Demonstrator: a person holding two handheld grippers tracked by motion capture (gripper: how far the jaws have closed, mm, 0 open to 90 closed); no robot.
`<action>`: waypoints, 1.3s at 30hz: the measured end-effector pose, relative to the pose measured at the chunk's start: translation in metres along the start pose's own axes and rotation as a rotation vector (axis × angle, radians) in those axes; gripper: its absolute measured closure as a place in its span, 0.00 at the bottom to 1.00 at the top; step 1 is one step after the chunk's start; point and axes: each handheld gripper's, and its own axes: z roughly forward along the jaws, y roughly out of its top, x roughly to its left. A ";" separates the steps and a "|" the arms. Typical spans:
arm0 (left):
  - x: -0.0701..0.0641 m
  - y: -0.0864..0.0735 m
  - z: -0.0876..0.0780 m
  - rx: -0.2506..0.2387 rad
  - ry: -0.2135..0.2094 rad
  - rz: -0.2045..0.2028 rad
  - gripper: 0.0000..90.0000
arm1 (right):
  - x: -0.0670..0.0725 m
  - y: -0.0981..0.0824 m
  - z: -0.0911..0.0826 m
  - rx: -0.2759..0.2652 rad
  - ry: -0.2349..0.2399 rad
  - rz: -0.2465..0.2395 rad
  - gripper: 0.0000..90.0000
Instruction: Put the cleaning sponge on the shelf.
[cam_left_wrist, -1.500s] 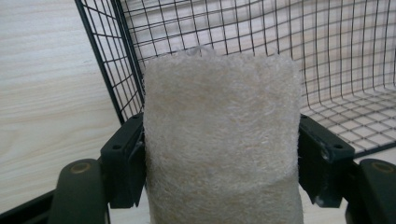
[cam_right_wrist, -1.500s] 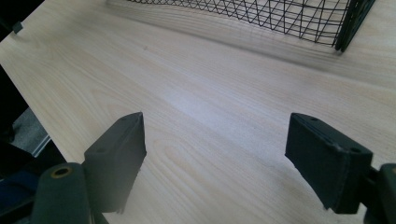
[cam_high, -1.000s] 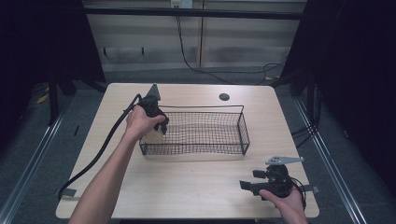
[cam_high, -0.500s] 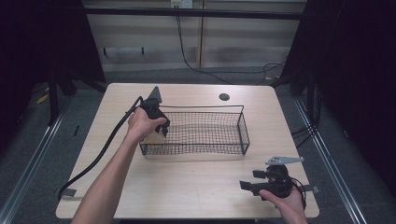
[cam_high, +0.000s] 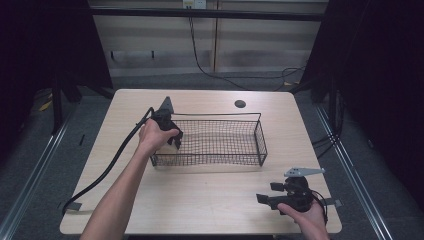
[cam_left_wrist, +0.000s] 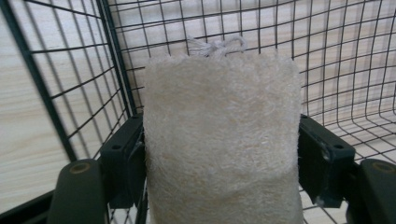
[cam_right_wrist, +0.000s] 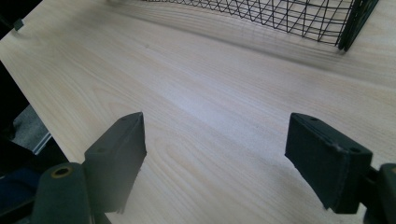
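Observation:
A pale, fibrous loofah sponge (cam_left_wrist: 222, 140) with a knotted string loop on top stands upright between my left gripper's (cam_left_wrist: 222, 163) jaws, whose pads press on both its sides. In the high view the left gripper (cam_high: 172, 142) reaches down into the left end of a black wire basket (cam_high: 215, 162), the sponge (cam_high: 173, 146) just inside the corner. The basket's mesh wall (cam_left_wrist: 116, 56) is close behind the sponge. My right gripper (cam_high: 268, 192) rests low over the table's front right, and its jaws (cam_right_wrist: 217, 149) stand wide open with bare wood between them.
The light wooden table (cam_high: 200, 200) has a round cable hole (cam_high: 240, 104) at the back. The left gripper's black cable (cam_high: 107, 167) trails off the left front edge. The basket's near corner (cam_right_wrist: 345, 23) lies ahead of the right gripper.

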 end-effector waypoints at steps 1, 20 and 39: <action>-0.001 0.000 0.001 0.000 0.000 -0.001 0.31 | 0.000 0.000 0.000 0.001 0.000 0.000 0.22; -0.004 0.000 0.012 0.015 0.025 0.005 0.31 | 0.001 0.000 -0.001 0.000 0.000 -0.002 0.22; -0.004 0.001 0.010 -0.003 0.004 0.005 0.24 | 0.001 0.000 -0.001 -0.001 0.001 -0.004 0.22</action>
